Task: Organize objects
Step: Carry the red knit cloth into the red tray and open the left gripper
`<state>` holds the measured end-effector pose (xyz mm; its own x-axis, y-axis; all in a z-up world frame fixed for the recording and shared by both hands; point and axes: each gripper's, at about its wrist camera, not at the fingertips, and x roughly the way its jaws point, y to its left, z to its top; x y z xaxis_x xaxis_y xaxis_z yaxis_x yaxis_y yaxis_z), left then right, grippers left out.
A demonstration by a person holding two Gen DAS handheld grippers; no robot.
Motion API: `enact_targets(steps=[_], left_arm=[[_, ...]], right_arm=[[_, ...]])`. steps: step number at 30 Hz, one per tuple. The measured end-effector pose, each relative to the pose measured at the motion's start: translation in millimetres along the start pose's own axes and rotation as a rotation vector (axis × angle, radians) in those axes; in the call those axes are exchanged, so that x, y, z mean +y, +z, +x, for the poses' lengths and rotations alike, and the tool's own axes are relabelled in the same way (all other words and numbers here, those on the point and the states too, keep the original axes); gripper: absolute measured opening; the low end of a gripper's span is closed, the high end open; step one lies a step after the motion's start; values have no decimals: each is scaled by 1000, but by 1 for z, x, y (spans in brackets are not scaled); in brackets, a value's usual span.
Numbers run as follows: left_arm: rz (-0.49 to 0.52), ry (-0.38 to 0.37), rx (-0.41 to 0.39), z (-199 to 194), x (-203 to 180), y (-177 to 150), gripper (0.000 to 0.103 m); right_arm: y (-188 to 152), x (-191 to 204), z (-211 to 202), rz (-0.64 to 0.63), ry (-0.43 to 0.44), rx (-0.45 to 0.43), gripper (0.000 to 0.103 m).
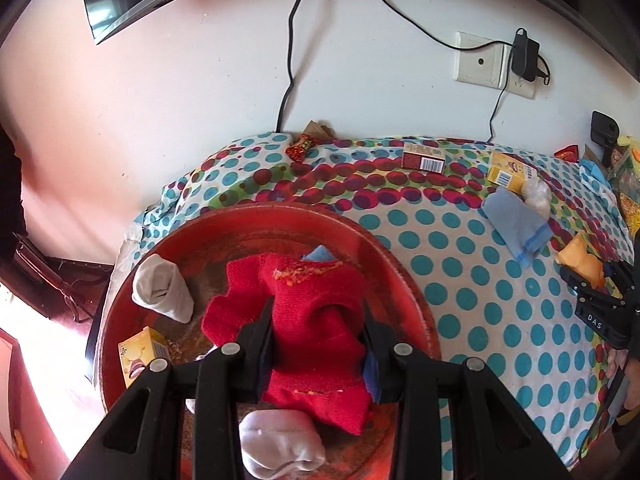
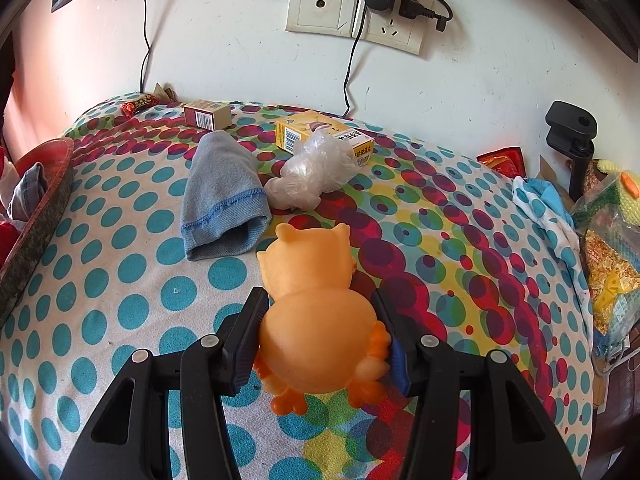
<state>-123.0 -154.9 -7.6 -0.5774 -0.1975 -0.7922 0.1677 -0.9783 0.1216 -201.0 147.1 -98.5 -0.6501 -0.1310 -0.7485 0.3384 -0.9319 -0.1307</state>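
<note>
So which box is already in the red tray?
The yellow cartoon box by the tray's left rim. The brown box and other yellow box lie on the spotted cloth.
</note>
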Motion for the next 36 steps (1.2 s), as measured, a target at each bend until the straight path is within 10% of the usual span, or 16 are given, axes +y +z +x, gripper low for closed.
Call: enact_targets(steps=[36], left_arm=[[-159, 25, 57, 60, 116, -34, 37]], right_arm=[[0, 3, 6, -20, -28, 32, 53]])
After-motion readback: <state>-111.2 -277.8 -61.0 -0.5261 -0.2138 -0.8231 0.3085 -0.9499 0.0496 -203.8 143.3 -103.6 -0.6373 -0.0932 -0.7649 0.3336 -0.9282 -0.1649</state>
